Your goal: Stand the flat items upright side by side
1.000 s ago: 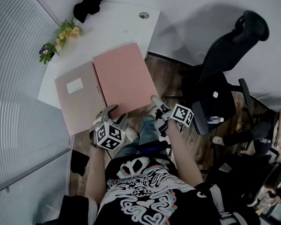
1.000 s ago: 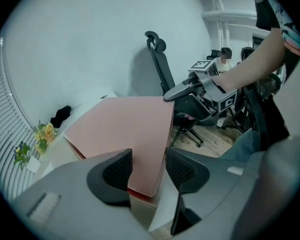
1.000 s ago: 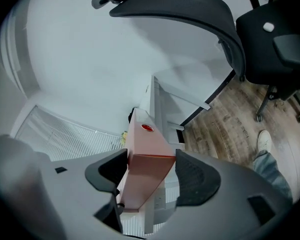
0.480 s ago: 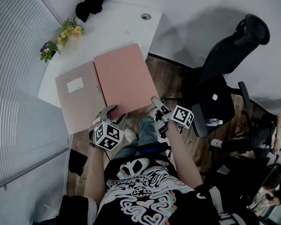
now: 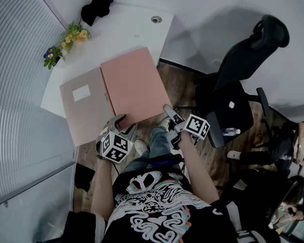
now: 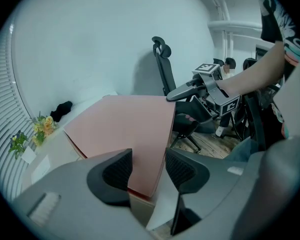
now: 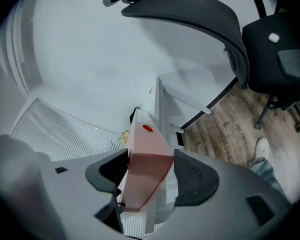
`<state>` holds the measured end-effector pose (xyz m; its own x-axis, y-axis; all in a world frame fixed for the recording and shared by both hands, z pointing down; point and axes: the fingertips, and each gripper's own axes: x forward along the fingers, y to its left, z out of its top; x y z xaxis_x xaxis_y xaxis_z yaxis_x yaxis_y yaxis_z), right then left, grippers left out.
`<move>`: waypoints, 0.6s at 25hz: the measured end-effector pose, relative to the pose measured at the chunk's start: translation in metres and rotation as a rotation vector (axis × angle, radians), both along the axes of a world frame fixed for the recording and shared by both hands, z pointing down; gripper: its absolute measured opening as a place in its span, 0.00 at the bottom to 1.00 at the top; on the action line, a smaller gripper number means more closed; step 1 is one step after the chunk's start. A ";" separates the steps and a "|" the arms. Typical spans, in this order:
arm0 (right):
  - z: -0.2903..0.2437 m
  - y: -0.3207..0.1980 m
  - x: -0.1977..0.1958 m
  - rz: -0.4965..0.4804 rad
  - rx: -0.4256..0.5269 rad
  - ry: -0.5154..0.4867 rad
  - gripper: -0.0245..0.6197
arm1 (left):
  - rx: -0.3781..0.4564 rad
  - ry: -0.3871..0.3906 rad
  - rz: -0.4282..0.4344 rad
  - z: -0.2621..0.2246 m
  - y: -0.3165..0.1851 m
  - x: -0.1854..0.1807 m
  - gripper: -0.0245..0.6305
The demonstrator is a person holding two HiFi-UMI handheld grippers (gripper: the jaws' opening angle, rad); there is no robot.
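Room and surface: ribbed blinds (image 5: 20, 85) run down the left side. A white corner bench (image 5: 126, 32) stands against a pale wall, over a wood-plank floor (image 5: 180, 82). A black office chair (image 5: 233, 90) stands to the right, well apart from the bench. Flowers (image 5: 73, 33) sit at the bench's left edge.

Two folders lie flat on the bench, side by side and touching along their long edges. The grey-pink folder (image 5: 83, 113), on the left, carries a white label. The pink folder (image 5: 134, 87) lies on the right. The near ends of both reach past the bench edge, over the floor.

Hard to make out: a black thing (image 5: 95, 6) at the far corner could be cloth or a bag. The person's torso hides the floor below the grippers, and the dim right edge of the room is a clutter of dark furniture.

Jaws:
- **Left gripper** (image 5: 124, 124) (image 6: 148, 161): the jaws stand partly apart. The pink folder's (image 6: 125, 129) near edge shows in the gap, and no pad visibly presses on it.
- **Right gripper** (image 5: 168, 115) (image 7: 150, 166): the jaws stand wide apart and straddle the pink folder's (image 7: 142, 184) near right corner. There is daylight at the right pad, so nothing is held.
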<state>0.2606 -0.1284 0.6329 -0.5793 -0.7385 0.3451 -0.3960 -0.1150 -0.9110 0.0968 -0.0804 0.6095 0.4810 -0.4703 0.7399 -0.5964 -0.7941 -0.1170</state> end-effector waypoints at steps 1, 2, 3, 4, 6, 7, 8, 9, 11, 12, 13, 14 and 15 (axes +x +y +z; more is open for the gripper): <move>-0.002 0.000 0.000 -0.001 0.003 0.006 0.48 | 0.000 0.004 -0.002 -0.001 0.000 0.000 0.35; -0.004 0.000 0.000 -0.003 0.007 0.013 0.48 | 0.000 0.009 -0.003 -0.001 0.000 0.000 0.35; -0.006 0.000 0.000 -0.005 0.011 0.019 0.48 | 0.000 0.014 -0.005 -0.001 0.000 0.000 0.35; -0.007 0.000 0.000 -0.006 0.015 0.026 0.48 | 0.000 0.019 -0.006 -0.002 0.001 -0.001 0.35; -0.011 0.000 0.000 -0.007 0.025 0.043 0.48 | -0.004 0.031 -0.008 -0.002 0.001 -0.001 0.35; -0.014 -0.001 0.000 -0.007 0.031 0.055 0.48 | -0.006 0.038 -0.009 -0.002 0.001 0.000 0.35; -0.017 -0.001 0.001 -0.007 0.038 0.068 0.48 | -0.009 0.046 -0.011 -0.003 0.000 0.001 0.35; -0.020 -0.002 0.002 -0.009 0.045 0.081 0.48 | -0.011 0.053 -0.014 -0.003 0.000 0.001 0.35; -0.027 -0.004 0.003 -0.012 0.062 0.106 0.48 | -0.015 0.067 -0.019 -0.004 -0.001 0.002 0.35; -0.031 -0.005 0.004 -0.012 0.071 0.119 0.48 | -0.017 0.075 -0.022 -0.005 -0.001 0.003 0.35; -0.035 -0.006 0.005 -0.012 0.080 0.134 0.48 | -0.019 0.085 -0.026 -0.005 -0.002 0.004 0.35; -0.039 -0.007 0.006 -0.011 0.090 0.147 0.48 | -0.021 0.097 -0.030 -0.006 -0.002 0.006 0.35; -0.043 -0.008 0.006 -0.011 0.100 0.160 0.47 | -0.022 0.109 -0.035 -0.007 -0.003 0.007 0.35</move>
